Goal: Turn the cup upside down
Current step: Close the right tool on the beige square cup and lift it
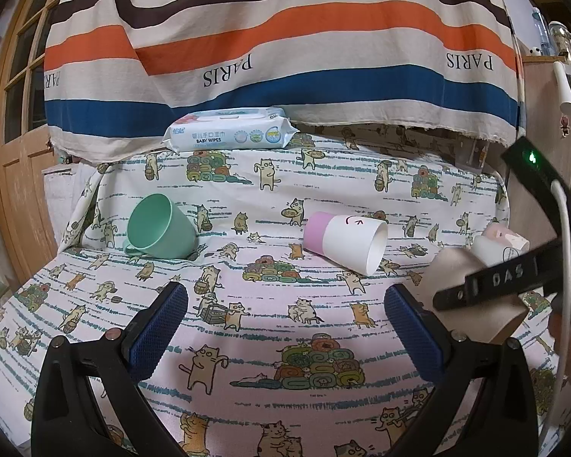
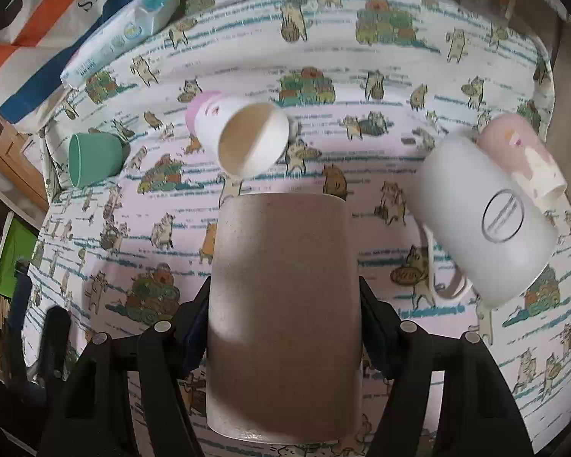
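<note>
My right gripper [image 2: 284,304] is shut on a brown speckled cup [image 2: 283,304], with its fingers [image 2: 194,327] on both sides of it, above the cat-print cloth. In the left wrist view the same cup [image 1: 472,297] shows at the right, behind the right gripper's black body [image 1: 514,274]. My left gripper [image 1: 285,327] is open and empty over the cloth. A pink-and-white cup [image 1: 346,242] [image 2: 240,133] lies on its side. A green mug [image 1: 160,228] [image 2: 93,158] lies on its side at the left.
A grey-white mug [image 2: 483,224] and a pink patterned cup [image 2: 521,160] lie at the right. A pack of baby wipes [image 1: 230,129] [image 2: 122,34] lies at the back under a striped hanging cloth [image 1: 278,38]. A wooden door [image 1: 15,114] stands at the left.
</note>
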Motion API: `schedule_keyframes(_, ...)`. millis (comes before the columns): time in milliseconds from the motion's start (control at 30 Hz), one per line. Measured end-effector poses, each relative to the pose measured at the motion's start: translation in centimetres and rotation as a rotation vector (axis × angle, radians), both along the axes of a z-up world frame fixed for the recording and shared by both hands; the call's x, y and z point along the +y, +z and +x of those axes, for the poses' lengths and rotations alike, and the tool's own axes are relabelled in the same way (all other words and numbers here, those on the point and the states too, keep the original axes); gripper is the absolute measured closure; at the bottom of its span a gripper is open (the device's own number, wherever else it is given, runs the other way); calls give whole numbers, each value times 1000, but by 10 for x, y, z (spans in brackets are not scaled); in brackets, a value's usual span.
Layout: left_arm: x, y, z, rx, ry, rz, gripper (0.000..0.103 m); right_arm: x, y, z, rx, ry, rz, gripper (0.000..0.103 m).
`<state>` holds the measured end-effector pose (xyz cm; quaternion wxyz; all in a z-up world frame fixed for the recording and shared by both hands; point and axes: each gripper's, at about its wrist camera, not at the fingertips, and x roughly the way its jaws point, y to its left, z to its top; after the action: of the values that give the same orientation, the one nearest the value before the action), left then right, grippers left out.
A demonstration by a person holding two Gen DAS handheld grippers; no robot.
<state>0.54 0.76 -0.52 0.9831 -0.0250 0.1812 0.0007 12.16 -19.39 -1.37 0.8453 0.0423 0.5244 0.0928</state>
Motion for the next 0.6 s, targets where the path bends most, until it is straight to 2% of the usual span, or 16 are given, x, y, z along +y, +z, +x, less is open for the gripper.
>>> schedule_keyframes(300, -1, -1, 1, 2, -4, 12, 0, 4, -13, -1, 18, 26, -5, 34)
schedule_keyframes(500, -1, -1, 1, 5, -4, 13, 0, 1, -17, -1, 38, 25, 37, 34)
schedule_keyframes(600, -1, -1, 1, 4, -4, 13, 0, 0, -13, -4, 19, 34, 46, 33)
